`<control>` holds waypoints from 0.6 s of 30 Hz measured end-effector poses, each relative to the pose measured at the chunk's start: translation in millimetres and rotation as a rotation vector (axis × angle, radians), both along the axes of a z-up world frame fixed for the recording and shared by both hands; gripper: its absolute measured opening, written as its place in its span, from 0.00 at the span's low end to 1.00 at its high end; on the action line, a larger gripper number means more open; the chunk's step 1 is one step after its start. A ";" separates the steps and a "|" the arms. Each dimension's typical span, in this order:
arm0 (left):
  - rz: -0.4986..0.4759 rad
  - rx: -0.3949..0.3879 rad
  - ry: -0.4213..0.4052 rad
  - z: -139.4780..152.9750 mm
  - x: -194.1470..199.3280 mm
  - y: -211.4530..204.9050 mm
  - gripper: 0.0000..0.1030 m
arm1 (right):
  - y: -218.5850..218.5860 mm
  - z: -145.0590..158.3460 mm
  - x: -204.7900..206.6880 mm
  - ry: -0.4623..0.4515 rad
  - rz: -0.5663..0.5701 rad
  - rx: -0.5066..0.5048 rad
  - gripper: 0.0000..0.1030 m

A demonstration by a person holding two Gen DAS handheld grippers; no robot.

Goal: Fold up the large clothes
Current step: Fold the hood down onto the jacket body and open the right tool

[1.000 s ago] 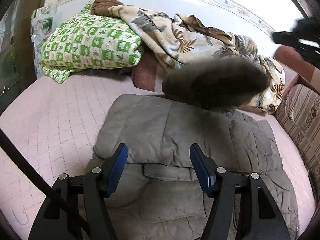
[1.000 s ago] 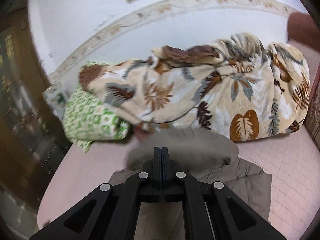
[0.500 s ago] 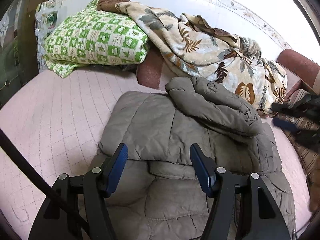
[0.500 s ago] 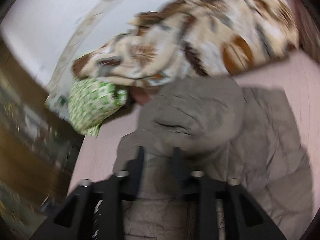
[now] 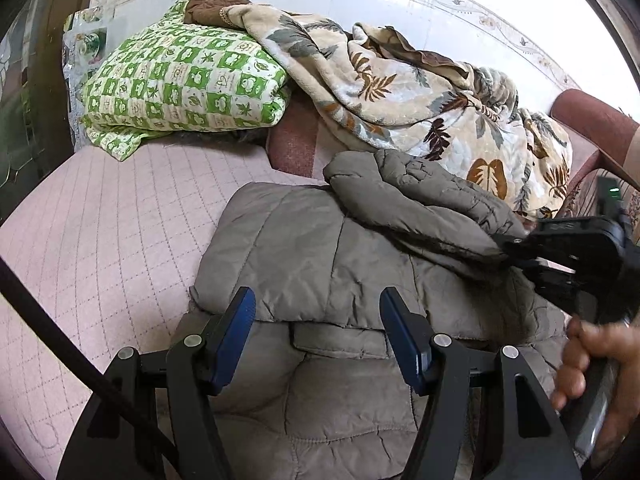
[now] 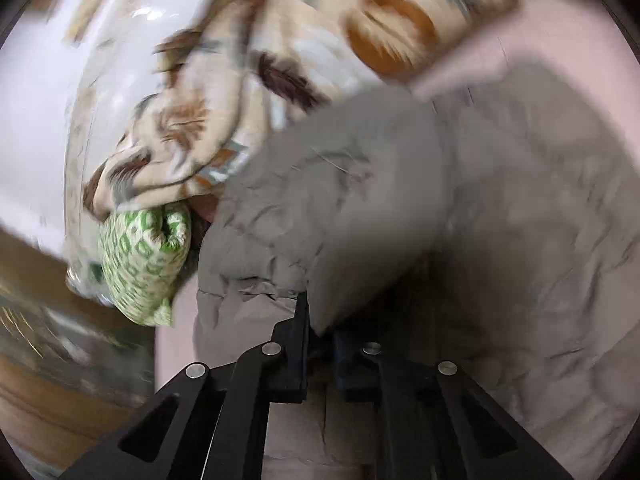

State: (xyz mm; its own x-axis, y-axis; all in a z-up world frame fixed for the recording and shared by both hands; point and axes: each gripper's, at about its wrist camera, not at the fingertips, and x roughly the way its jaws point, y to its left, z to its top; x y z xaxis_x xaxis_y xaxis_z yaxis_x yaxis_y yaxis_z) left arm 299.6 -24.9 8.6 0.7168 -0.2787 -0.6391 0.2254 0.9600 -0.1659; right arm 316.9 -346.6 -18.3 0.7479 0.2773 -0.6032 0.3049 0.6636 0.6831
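Since a second ago, sleeve [image 5: 416, 204] no longer up in the air: down now, lying across the top of the grey puffy jacket [image 5: 320, 264]. Right gripper [image 6: 320, 332] lower too, with a small gap between its fingers and a fold of sleeve right at the tips; blurry, so cannot tell if pinching the cloth or letting go. In the left view, same right gripper [image 5: 516, 252] at the right edge of the frame, touching the end of the sleeve, with a hand [image 5: 596, 360] on its handle lower right. Left gripper [image 5: 316, 320] low in the frame, blue fingers [image 5: 400, 328] wide apart, holding nothing, just above the jacket's folded edge. Jacket flat on the pink quilted bed [image 5: 100, 240], middle of the frame. Green checked pillow [image 5: 184, 84] upper left, leafy blanket [image 5: 400, 92] bunched along the top, right behind the jacket.
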 end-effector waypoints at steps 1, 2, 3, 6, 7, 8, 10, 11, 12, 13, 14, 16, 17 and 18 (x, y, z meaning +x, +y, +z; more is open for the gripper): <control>0.000 -0.004 0.001 0.0 0.2 -0.1 0.62 | 4.8 8.1 -5.8 -0.025 0.013 -0.026 0.08; 0.000 -0.005 0.001 0.2 0.1 0.1 0.62 | 6.5 12.2 -10.6 -0.038 0.018 -0.038 0.08; 0.000 -0.007 0.002 0.4 -0.2 0.2 0.62 | 9.7 20.9 -21.0 -0.063 0.025 -0.052 0.08; -0.004 -0.013 -0.006 2.6 -2.7 -1.1 0.62 | 17.6 31.2 -45.8 -0.096 0.048 -0.054 0.08; -0.007 -0.015 -0.010 3.5 -3.5 -1.9 0.62 | 21.8 31.8 -54.8 -0.097 0.061 -0.054 0.08; -0.009 -0.015 -0.012 3.9 -3.4 -2.6 0.62 | 26.7 29.3 -64.8 -0.090 0.073 -0.059 0.08; -0.015 -0.005 -0.010 2.9 -4.0 -6.3 0.62 | 32.6 17.7 -66.3 -0.054 0.085 -0.080 0.08; -0.018 0.005 -0.009 1.8 -4.4 -8.5 0.62 | 32.1 3.6 -61.3 -0.014 0.096 -0.093 0.08; -0.020 0.015 -0.009 1.0 -4.5 -10.1 0.62 | 30.1 -6.4 -56.6 0.011 0.091 -0.103 0.08; -0.023 0.026 -0.011 0.4 -4.9 -11.6 0.62 | 26.3 -17.3 -51.7 0.030 0.090 -0.113 0.08; -0.027 0.034 -0.015 0.3 -5.4 -12.6 0.62 | 22.2 -27.9 -45.8 0.046 0.111 -0.098 0.09; -0.032 0.044 -0.024 1.0 -5.6 -14.0 0.62 | 14.6 -32.1 -42.9 0.047 0.114 -0.099 0.12; -0.035 0.044 -0.024 1.3 -5.1 -14.1 0.62 | 14.1 -28.9 -42.2 0.046 0.138 -0.105 0.13; -0.040 0.042 -0.022 1.1 -4.3 -14.5 0.62 | 14.3 -23.3 -42.0 0.047 0.162 -0.121 0.16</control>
State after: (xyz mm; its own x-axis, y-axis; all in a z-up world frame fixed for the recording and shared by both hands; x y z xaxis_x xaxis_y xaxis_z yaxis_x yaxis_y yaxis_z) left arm 295.3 -39.4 9.7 0.7194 -0.2810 -0.6353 0.2669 0.9561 -0.1206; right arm 274.9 -332.4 -41.6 0.6692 0.3154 -0.6728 0.2172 0.7828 0.5831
